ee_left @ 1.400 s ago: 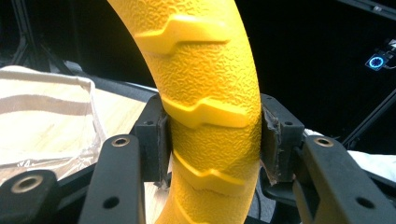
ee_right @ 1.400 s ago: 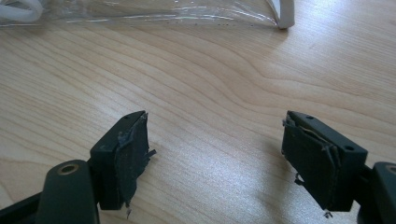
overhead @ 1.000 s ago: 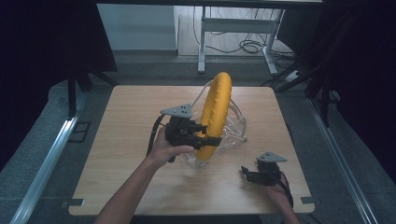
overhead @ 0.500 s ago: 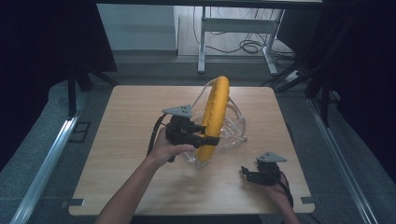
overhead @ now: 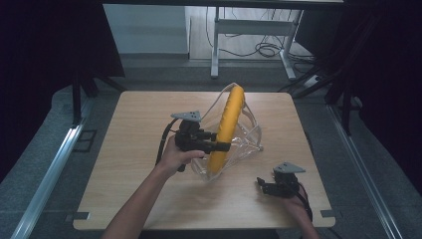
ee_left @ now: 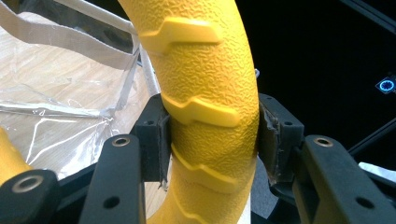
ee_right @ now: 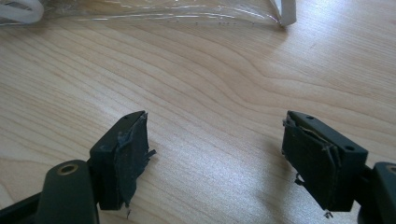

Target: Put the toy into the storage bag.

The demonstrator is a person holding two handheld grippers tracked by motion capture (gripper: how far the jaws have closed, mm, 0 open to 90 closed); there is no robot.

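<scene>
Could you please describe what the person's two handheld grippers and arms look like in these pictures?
Both grippers are black. The left gripper and right gripper each carry a grey three-cornered plate on top and trail a black cable. Seen close, the jaws are flat black bars with round screw holes, ending in blocky pads whose dark facing is frayed and peeling at the edges. The forearms are bare, with no sleeves visible.

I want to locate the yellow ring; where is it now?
In the high view the yellow ring stands on edge near the table's middle, inside the clear plastic bag, clamped by the left gripper.
</scene>
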